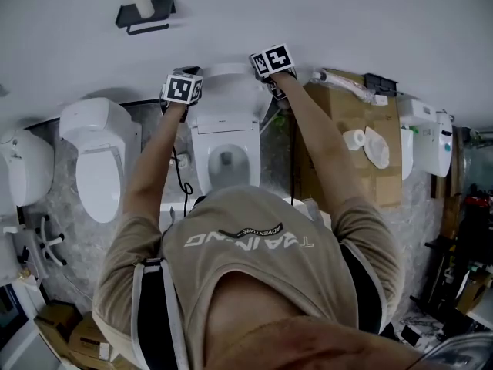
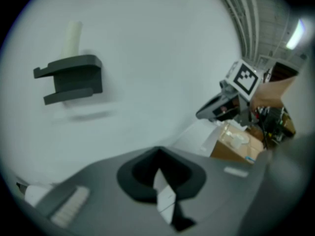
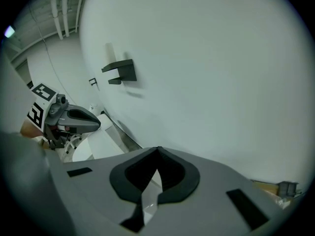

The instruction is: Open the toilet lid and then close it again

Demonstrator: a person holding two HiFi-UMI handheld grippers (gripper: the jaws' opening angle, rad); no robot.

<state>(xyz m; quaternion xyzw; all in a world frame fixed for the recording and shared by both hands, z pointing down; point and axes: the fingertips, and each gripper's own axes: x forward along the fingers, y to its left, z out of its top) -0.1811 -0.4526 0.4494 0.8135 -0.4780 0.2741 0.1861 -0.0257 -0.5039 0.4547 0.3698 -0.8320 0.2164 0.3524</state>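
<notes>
The middle white toilet (image 1: 202,160) has its bowl uncovered, and its white lid (image 1: 227,102) stands up against the wall. My left gripper (image 1: 182,91) is at the lid's upper left edge and my right gripper (image 1: 273,62) at its upper right corner. In the left gripper view the grey jaws (image 2: 157,154) are closed together at the tips, with a thin white sliver showing in the slit behind them; the right gripper (image 2: 231,102) shows beyond. The right gripper's jaws (image 3: 157,151) look the same, with the left gripper (image 3: 69,119) off to the left. Contact with the lid is hidden.
A second white toilet (image 1: 98,160) stands to the left and a third (image 1: 23,164) at the far left. A black holder (image 1: 145,14) hangs on the wall above. At the right a cardboard box (image 1: 347,153) stands close to the toilet, with a white unit (image 1: 431,137) beyond it.
</notes>
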